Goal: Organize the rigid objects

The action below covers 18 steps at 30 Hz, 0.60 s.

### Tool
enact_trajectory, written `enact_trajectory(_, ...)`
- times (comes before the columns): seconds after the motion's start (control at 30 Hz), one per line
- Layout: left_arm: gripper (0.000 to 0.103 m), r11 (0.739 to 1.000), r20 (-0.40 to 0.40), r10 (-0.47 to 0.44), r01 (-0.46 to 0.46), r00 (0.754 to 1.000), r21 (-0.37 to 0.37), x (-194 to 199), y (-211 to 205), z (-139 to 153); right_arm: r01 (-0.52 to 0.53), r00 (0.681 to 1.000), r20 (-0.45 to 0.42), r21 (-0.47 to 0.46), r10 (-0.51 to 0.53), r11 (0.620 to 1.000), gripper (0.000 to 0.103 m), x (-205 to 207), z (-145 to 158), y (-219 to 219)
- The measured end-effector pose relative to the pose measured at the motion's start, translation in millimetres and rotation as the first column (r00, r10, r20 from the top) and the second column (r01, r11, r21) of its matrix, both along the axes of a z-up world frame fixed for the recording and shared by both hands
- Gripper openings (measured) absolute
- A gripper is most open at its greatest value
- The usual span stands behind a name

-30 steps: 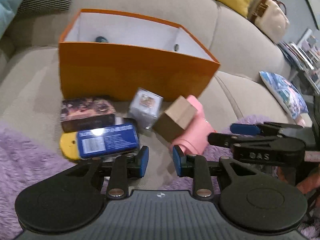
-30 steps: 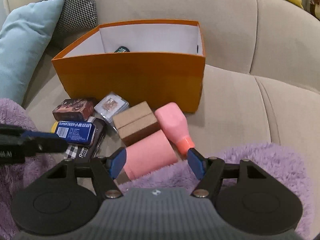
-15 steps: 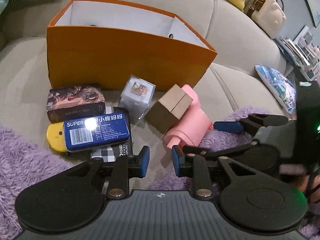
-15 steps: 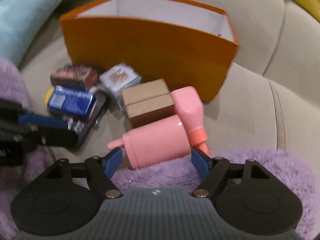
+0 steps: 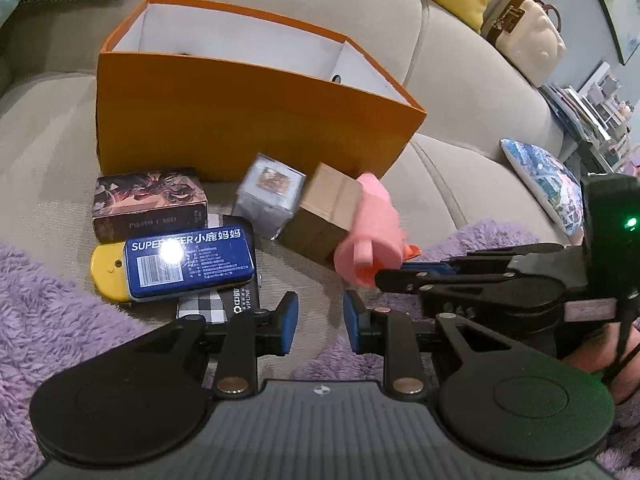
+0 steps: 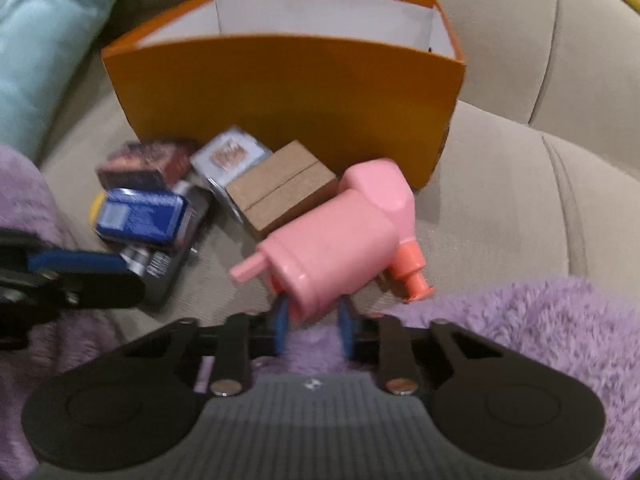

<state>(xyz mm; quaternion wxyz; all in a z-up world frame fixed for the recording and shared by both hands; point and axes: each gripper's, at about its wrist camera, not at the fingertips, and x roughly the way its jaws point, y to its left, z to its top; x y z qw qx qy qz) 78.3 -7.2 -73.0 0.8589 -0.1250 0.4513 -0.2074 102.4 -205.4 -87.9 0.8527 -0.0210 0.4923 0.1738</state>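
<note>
An orange box (image 5: 248, 120) (image 6: 288, 96) stands open on the sofa. In front of it lie a pink bottle (image 6: 336, 256) (image 5: 372, 240), a second pink bottle with an orange cap (image 6: 384, 192), a brown carton (image 6: 280, 188) (image 5: 324, 212), a clear cube (image 5: 272, 192), a dark card box (image 5: 148, 204) and a blue tin (image 5: 188, 260) on a yellow item. My right gripper (image 6: 312, 320) is shut on the near end of the pink bottle. My left gripper (image 5: 320, 320) is narrowly open and empty, near the tin.
A purple fluffy blanket (image 6: 540, 340) covers the near sofa. A light blue cushion (image 6: 44, 52) lies at the left. A patterned cushion (image 5: 548, 180) and a cream bag (image 5: 524, 44) are at the right. The right gripper's body (image 5: 500, 288) shows beside my left one.
My right gripper moved forward and closed its jaws on the pink bottle, which has shifted. My left gripper kept its narrow gap and moved little.
</note>
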Motion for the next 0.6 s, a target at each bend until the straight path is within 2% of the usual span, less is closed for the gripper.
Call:
enact_trajectory(0.2,0.031,1.0,0.012,-0.016,0.016,1.0,-0.008,-5.1,0.7,3.5,0.029,0.999,0.027,0.161,-0.034,0.986,0.005,-9.1,13.4,-19.6)
enact_trajectory(0.23,0.031,1.0,0.013,-0.018,0.018,1.0,-0.009,-5.7,0.5,3.8,0.026,0.999,0.025,0.211,-0.032,0.977,0.0,-10.7,15.5,-24.0)
enact_trajectory(0.3,0.031,1.0,0.016,-0.027,0.028,0.999,-0.013,-7.1,0.2,4.5,0.012,1.0,0.024,0.29,-0.02,0.957,0.0,-14.0,19.8,-27.4)
enact_trajectory(0.43,0.031,0.999,0.01,-0.051,0.051,0.999,0.007,-6.6,-6.2,3.6,0.056,0.998,0.005,0.186,-0.058,0.981,0.0,-11.5,14.1,-17.3)
enact_trajectory(0.53,0.031,0.998,0.004,-0.064,0.064,0.998,0.014,-7.2,-8.2,2.4,0.06,0.997,0.047,0.114,-0.066,0.992,0.015,-14.0,17.6,-10.5)
enact_trajectory(0.57,0.031,0.998,-0.003,-0.063,0.063,0.998,0.018,-6.3,-8.3,1.4,0.044,0.997,0.052,0.113,-0.05,0.993,0.029,-14.1,17.8,-8.4)
enact_trajectory(0.6,0.031,0.998,-0.015,-0.06,0.06,0.998,0.026,-5.2,-8.6,-0.6,0.025,0.998,0.061,0.103,-0.031,0.994,0.038,-15.9,18.3,-4.8)
